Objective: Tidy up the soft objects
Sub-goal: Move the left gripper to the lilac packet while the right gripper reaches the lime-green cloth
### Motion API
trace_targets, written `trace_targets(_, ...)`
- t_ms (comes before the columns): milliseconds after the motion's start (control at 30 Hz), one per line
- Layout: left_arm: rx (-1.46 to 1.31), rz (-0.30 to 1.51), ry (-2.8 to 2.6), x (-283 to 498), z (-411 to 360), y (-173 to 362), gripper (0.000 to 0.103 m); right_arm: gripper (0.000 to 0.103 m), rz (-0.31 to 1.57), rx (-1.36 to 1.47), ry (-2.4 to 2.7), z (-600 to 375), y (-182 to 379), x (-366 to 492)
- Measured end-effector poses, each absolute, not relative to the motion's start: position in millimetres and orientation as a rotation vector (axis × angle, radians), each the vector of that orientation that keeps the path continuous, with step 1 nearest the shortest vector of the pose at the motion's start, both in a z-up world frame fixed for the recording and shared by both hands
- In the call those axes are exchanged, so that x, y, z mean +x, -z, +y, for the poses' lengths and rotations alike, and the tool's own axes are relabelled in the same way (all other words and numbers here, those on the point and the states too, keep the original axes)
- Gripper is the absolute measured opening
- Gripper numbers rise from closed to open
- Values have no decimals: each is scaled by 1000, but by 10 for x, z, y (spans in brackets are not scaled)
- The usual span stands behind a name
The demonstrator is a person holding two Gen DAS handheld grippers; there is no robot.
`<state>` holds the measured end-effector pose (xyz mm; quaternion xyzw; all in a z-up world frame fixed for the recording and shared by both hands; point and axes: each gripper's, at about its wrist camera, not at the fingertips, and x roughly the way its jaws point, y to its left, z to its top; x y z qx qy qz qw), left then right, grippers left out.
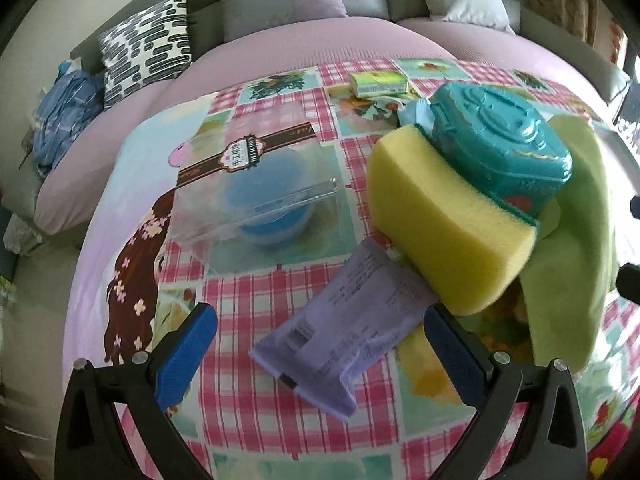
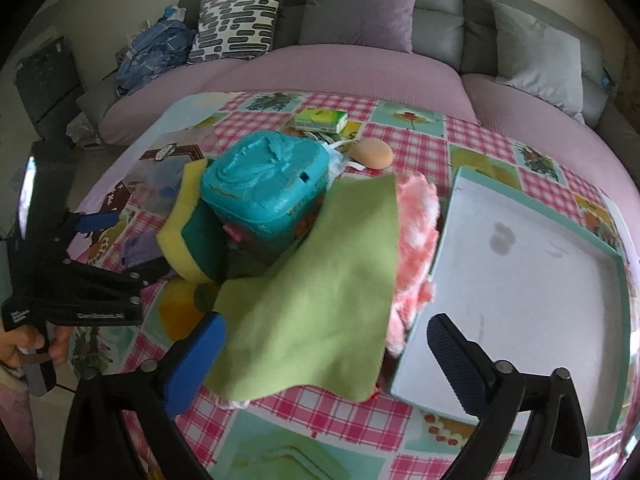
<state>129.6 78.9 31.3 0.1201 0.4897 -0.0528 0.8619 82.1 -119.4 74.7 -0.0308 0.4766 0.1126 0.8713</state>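
A yellow sponge with a green scouring side (image 1: 448,224) leans under a teal plastic box (image 1: 500,140). A green cloth (image 2: 320,292) drapes over the pile, with a pink fluffy cloth (image 2: 416,240) beside it. A purple wipes packet (image 1: 344,328) lies between my left fingers. My left gripper (image 1: 320,344) is open around the packet, not touching it. It also shows in the right wrist view (image 2: 132,240). My right gripper (image 2: 328,356) is open above the green cloth's near edge. A beige egg-shaped sponge (image 2: 374,154) lies behind the pile.
An empty teal-rimmed tray (image 2: 536,216) lies at the right. A clear plastic box holding a blue round thing (image 1: 264,200) stands at the left. A green tissue pack (image 1: 378,84) lies at the far edge. A sofa with cushions stands behind the table.
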Motion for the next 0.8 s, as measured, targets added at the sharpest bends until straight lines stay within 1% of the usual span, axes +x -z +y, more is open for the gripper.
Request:
trace_targets(33,256,1030,114,1311,788,-299,103,91,992,-66,-240,-1174,-748,829)
trace_targets(100,251,1035,127,1315,786,-280,102,85,991,-68,-250,-1136,-746,847)
trace_targets(133,249,1036,133,1315,785,-273,101,80,991,-66,-256,-1122,-744,851)
trace_targets(167,248,1037,138,1320,780,-268,97,77,993,-62,-263,-1111,-738,856)
trace_targets(200,248,1039,143,1313,775,-258,90,71,993,-57,-269,-1103,-733,858)
trace_targets(233,245,1045,149,1306,778,-248,86,65,993,-51,-274,-1097,-729,861)
trace_targets(267,239,1051,153,1299,781,-235,80,63,993,-48,-276,-1089,-726,862)
trace_targets(300,231,1060,161,1295,787,-220,78,58,993,-44,-281,-1085,-720,866)
trace_targets(333,225,1064,166,1285,792,-214,77,50,993,-42,-283,-1079,-719,869)
trace_targets(433,221,1062,180,1257,794,-216,68,36,1000,-24,-286,-1090,-693,879)
trace_targets(467,217,1063,183,1250,799,-217,66,34,1004,-16,-286,-1100,-684,885)
trace_targets(533,202,1064,189,1241,818,-220,63,23,1007,-1,-289,-1127,-676,888)
trace_targets(567,196,1064,190,1238,825,-226,61,20,1007,6,-290,-1137,-675,887)
trace_targets(600,191,1062,190,1232,828,-232,60,14,1005,12,-290,-1149,-677,881)
trace_targets(700,174,1059,186,1185,842,-244,58,6,999,24,-296,-1168,-692,863)
trace_targets(800,142,1058,178,1081,893,-277,55,5,993,29,-309,-1170,-718,838)
